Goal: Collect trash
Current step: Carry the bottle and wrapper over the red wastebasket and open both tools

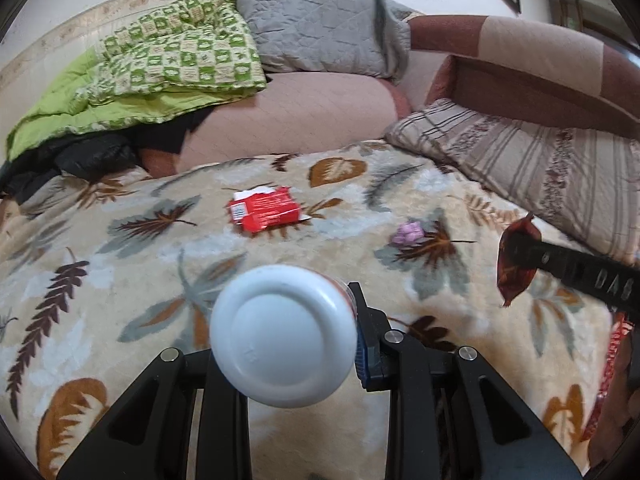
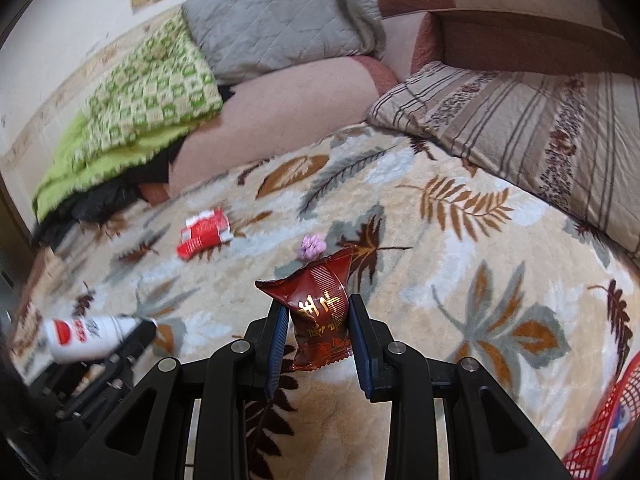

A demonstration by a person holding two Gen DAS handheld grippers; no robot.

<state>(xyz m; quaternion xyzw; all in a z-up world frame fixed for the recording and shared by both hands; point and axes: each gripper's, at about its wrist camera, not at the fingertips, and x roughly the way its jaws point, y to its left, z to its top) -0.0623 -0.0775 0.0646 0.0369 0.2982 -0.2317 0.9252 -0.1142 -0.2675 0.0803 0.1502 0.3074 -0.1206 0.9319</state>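
Note:
My left gripper [image 1: 284,296] is shut on a white plastic bottle [image 1: 284,334], whose round base faces the camera and hides the left finger. In the right wrist view the same bottle [image 2: 88,336] shows a red label and lies sideways in the left gripper [image 2: 136,332]. The right gripper [image 2: 316,304] is shut on a dark red snack packet [image 2: 320,316] with gold print, held just above the blanket. A red wrapper [image 1: 264,210] and a small purple crumpled scrap [image 1: 408,234] lie loose on the leaf-patterned blanket [image 1: 120,280] beyond both grippers.
A red mesh basket [image 2: 600,432] sits at the lower right on the bed. A striped pillow [image 2: 520,128] lies to the right. A green quilt [image 1: 160,60] and grey quilt [image 1: 320,20] are piled at the back against the wall.

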